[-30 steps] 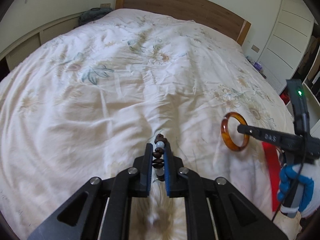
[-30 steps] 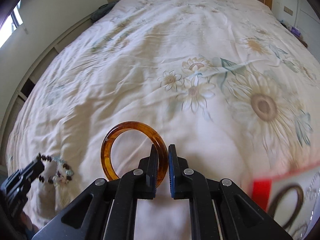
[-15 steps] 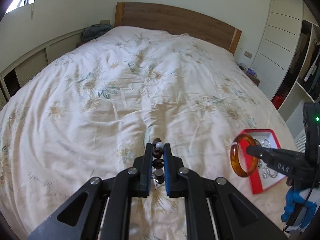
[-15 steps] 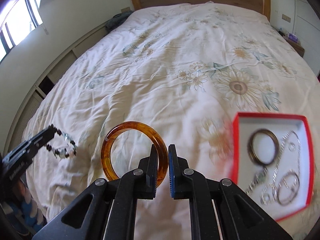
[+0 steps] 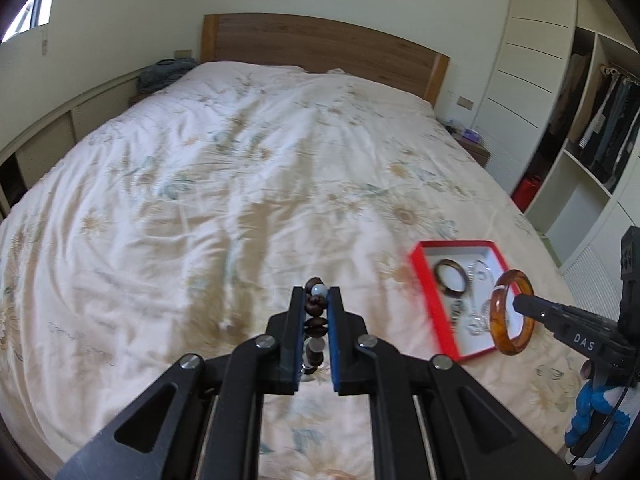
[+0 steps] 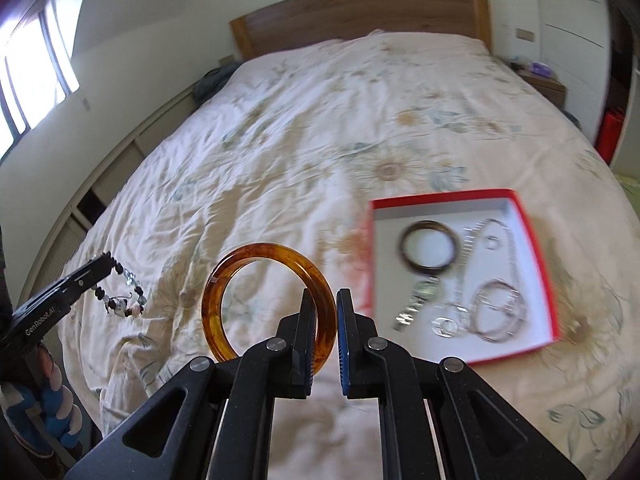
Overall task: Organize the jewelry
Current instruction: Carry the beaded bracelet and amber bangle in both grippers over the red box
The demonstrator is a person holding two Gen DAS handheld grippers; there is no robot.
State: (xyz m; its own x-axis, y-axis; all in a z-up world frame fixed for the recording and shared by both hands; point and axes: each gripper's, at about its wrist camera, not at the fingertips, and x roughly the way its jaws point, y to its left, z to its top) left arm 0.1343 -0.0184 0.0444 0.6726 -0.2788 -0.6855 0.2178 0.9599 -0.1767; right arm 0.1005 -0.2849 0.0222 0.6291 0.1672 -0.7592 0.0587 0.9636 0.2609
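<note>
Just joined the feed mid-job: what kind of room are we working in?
A bedroom, most likely: a large bed with a wooden headboard, and an open wardrobe with hanging clothes beside it.

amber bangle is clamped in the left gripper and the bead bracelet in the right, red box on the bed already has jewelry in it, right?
Swapped. The right wrist view shows the amber bangle in the right gripper; the bead bracelet is in the left gripper. The red box does hold jewelry.

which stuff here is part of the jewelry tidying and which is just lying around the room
Part of the job:
- amber bangle, held in the right gripper
- beaded bracelet, held in the left gripper
- red box with a dark bangle and silver chains

Just lying about:
- dark bundle beside the bed
- clothes in the wardrobe
</note>
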